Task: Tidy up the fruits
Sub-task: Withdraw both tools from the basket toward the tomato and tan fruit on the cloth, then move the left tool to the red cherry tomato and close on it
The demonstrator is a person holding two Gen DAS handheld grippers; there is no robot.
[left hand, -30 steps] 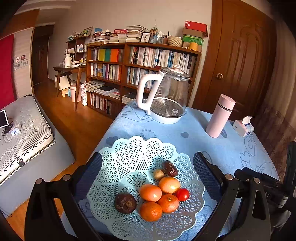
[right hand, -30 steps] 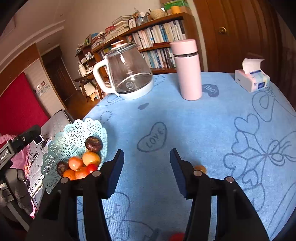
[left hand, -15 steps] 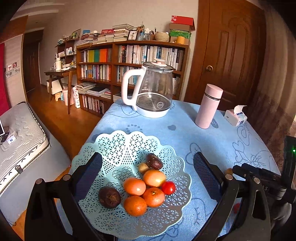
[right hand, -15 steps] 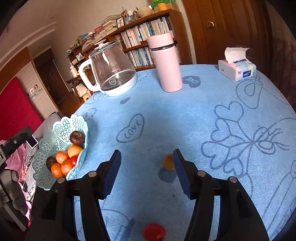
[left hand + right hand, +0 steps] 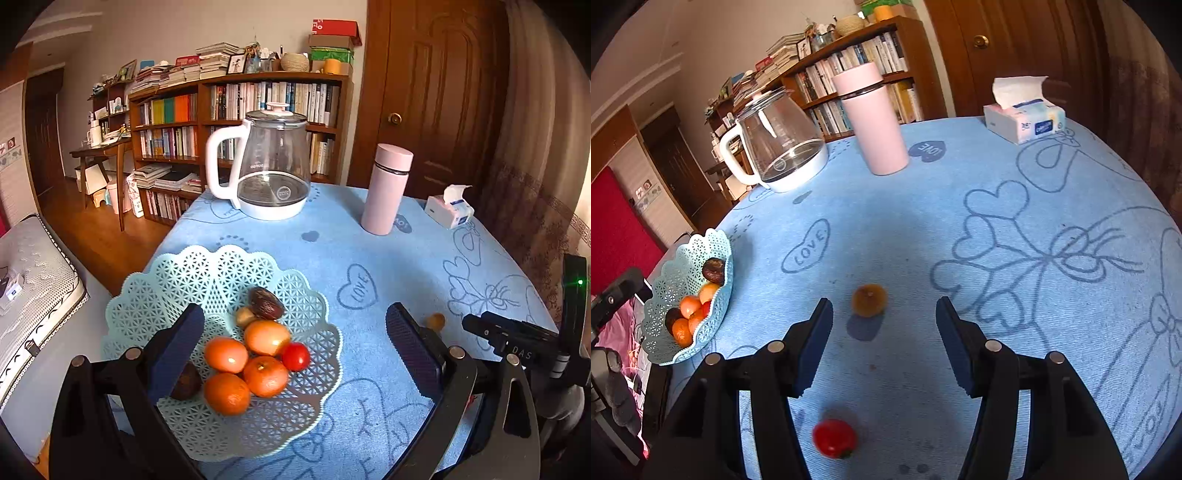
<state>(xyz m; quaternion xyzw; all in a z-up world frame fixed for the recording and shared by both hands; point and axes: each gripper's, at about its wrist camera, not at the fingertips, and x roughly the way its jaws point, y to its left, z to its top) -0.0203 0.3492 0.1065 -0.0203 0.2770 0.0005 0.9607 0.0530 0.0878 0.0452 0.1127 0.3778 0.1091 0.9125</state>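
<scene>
left wrist view: my left hand-held gripper (image 5: 293, 343) hangs wide open and empty above the pale teal lattice fruit basket (image 5: 155, 291), which sits at the near left edge of the counter (image 5: 369, 229). in the basket lie several oranges (image 5: 225, 393), a small red tomato (image 5: 295, 356) and two dark brown fruits. a small golden fruit (image 5: 436, 321) lies loose on the blue heart-print cloth, to the right of the basket.

right wrist view: my right hand-held gripper (image 5: 884, 321) is also wide open, holding nothing. the small golden fruit (image 5: 869, 300) lies straight ahead, just beyond the fingertips and slightly left of centre; it is round, so no long axis matters. a loose red tomato (image 5: 834, 438) lies nearer, under the gripper. my right hand is the closer one. beyond stand a glass kettle (image 5: 779, 144), a pink flask (image 5: 873, 118) and a tissue box (image 5: 1023, 118), before bookshelves and a wooden door.
</scene>
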